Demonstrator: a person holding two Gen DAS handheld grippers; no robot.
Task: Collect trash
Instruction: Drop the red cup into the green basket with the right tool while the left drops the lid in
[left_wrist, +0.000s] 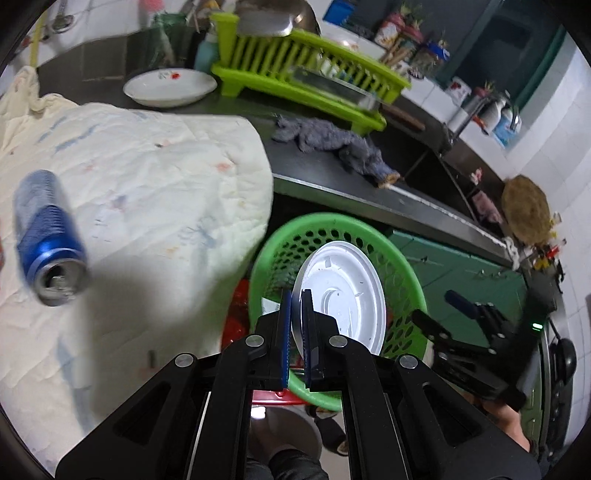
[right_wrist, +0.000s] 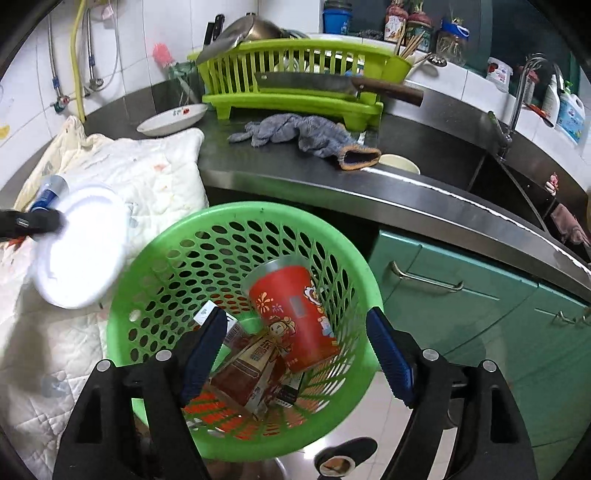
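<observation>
The lid (left_wrist: 341, 295) is pinched at its rim by the left gripper (left_wrist: 295, 339), over the basket (left_wrist: 402, 280); the right gripper (right_wrist: 295, 354) is held wide, empty. Released off-centre, the lid could be tipped outside

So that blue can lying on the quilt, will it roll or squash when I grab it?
The blue can lies on its side on the soft quilt, so a nudge would probably roll it, though the padding may slow it. Its opened top suggests it is empty: likely light, and thin enough to dent under a hard squeeze.
</observation>
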